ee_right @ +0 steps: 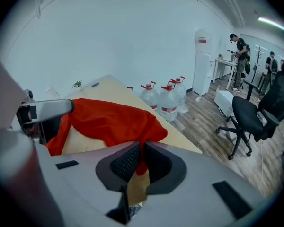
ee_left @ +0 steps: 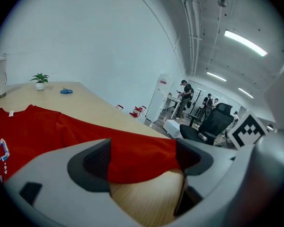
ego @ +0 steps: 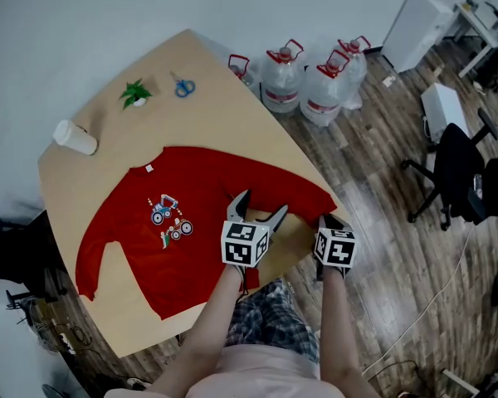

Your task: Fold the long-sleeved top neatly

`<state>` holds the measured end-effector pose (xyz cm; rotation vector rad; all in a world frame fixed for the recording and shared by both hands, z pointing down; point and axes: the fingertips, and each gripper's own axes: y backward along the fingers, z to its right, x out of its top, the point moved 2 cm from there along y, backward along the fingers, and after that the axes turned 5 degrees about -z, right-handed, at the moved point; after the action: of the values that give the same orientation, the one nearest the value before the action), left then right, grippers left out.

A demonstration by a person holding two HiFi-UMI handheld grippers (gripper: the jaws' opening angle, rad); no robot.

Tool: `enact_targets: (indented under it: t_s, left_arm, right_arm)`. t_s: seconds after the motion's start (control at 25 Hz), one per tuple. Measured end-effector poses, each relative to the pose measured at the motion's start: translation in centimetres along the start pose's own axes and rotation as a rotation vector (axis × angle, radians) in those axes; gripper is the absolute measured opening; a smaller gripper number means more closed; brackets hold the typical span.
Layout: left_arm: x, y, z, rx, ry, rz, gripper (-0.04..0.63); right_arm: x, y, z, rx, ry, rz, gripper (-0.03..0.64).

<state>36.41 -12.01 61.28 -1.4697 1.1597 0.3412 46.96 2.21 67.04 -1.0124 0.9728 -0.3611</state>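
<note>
Pale pink top [ego: 261,377], grey-blue checked fabric [ego: 261,317] below it. Light grey moulded plastic left gripper [ego: 264,202] & matching right gripper [ego: 325,220]; dark grey mesh-textured pads [ee_left: 97,161] inside curved jaws, small black rectangles [ee_right: 66,164] on housing. White cube w/ black square markers [ego: 245,243] atop each.

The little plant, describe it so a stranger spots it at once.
On the wooden table, look past the red top to the far end. The plant stands between a white cup and blue scissors; it alone has green leaves.
</note>
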Motion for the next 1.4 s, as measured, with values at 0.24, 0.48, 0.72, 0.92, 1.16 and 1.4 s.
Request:
enact_targets:
  t_s: [0.24,0.48,0.72,0.92,1.16,1.4]
  left_arm:
    - [0.8,1.5,-2.1,0.050,0.036,0.030,0.427]
    - [2.0,4.7,-5.4,0.132,0.080,0.075,0.426]
    - [2.2,8.7,-9.8,0.235,0.134,0.118,0.426]
    - [2.0,12.4,-13.8,0.332,0.194,0.160,0.426]
    - [1.0,17.2,-18.0,0.435,0.262,0.209,0.426]
    - [-0.5,21.3,-21.1,0.524,0.323,0.245,0.426]
  right_arm:
    - [2.8,2.4,-0.6,0.001,0.053,0.076,0.031]
    - [7.0,5.0,-3.5,0.064,0.116,0.167,0.031]
    - [10.7,6.0,-8.5,0.155,0.186,0.225,0.030]
    - [13.5,5.7,-13.7,0.242,0.279,0.259,0.029]
    - [16.4,5.4,-21.2,0.346,0.398,0.303,0.029]
    - [18.6,4.8,-29.6,0.466,0.537,0.330,0.029]
